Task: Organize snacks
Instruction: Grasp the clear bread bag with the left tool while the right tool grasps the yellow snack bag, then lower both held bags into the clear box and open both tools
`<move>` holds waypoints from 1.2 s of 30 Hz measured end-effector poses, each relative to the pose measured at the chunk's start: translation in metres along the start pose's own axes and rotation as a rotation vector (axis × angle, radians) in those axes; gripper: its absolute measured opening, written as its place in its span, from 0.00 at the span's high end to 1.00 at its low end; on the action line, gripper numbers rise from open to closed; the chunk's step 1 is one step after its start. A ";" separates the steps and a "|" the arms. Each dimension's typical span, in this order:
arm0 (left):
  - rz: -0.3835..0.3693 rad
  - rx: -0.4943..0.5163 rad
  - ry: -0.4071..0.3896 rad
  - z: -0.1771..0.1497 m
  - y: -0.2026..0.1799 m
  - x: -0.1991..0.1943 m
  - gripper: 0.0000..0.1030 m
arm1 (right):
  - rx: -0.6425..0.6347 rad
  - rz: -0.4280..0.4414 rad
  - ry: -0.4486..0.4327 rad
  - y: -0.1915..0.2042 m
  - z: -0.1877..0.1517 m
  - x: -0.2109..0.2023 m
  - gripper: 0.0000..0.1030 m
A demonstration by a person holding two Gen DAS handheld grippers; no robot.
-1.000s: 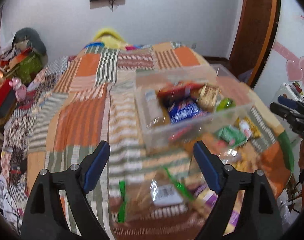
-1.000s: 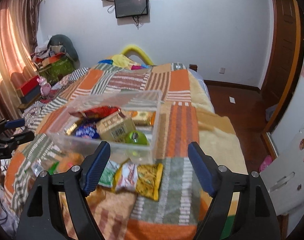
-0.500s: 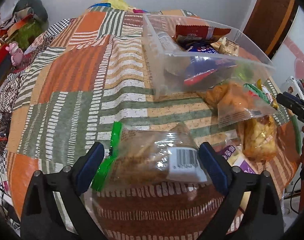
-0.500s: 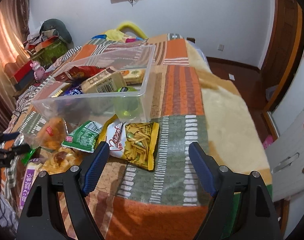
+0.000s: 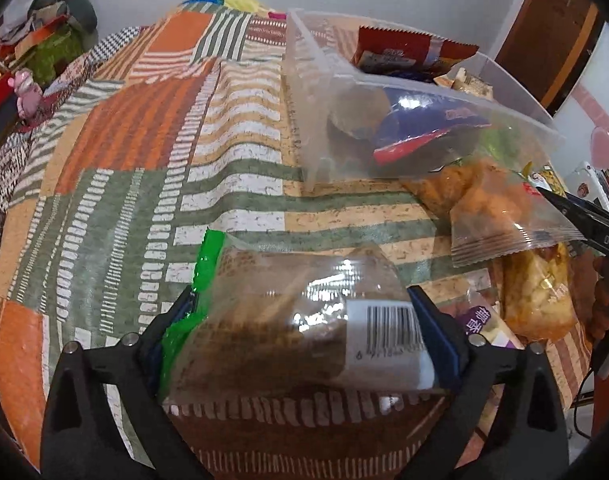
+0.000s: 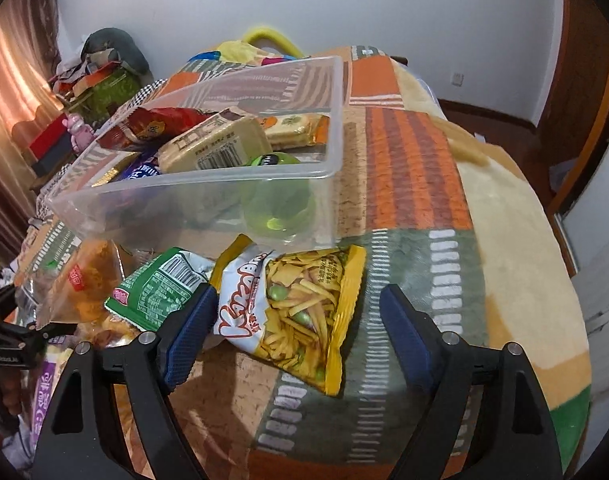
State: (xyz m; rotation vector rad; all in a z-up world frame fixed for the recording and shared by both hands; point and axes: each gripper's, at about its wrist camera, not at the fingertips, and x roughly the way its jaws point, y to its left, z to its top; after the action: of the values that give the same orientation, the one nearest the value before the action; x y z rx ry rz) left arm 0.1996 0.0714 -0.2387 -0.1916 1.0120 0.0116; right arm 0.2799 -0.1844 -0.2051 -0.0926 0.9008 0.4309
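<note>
Left wrist view: at the bottom centre of the frame, the left claw (image 5: 300, 330) is seen spread wide around a clear bag of brown snacks (image 5: 296, 324) with a green sealed edge and a barcode label; the blue pads flank both ends of the bag, and whether they press on it cannot be told. The bag is laid on the patchwork bedspread (image 5: 144, 152). Further up and to the right, orange fried snacks in a clear packet (image 5: 500, 208) are seen just below the clear plastic bin (image 5: 328, 120), in which red and blue wrappers are held.

Right wrist view: at the bottom centre, the right claw (image 6: 296, 324) is shown released, its jaws having just been closing, with a yellow packet of snack sticks (image 6: 300, 312) lying between them, untouched. A green packet (image 6: 156, 288) is seen just left of it. Beyond, at mid-frame, the bin (image 6: 208, 196) is filled with boxes and packets.
</note>
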 end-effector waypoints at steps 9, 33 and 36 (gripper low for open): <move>0.021 0.036 -0.059 0.001 -0.008 -0.027 0.22 | -0.001 0.020 -0.016 0.000 -0.002 -0.007 0.59; -0.072 0.119 -0.227 0.084 -0.061 -0.078 0.23 | -0.047 0.001 -0.230 0.010 0.044 -0.056 0.62; -0.091 0.128 -0.204 0.098 -0.070 -0.064 0.23 | -0.049 -0.003 -0.229 0.013 0.056 -0.045 0.62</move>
State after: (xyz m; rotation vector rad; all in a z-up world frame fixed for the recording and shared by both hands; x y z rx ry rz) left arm 0.2544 0.0236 -0.1232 -0.1164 0.7968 -0.1139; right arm 0.2912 -0.1726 -0.1342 -0.0873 0.6646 0.4508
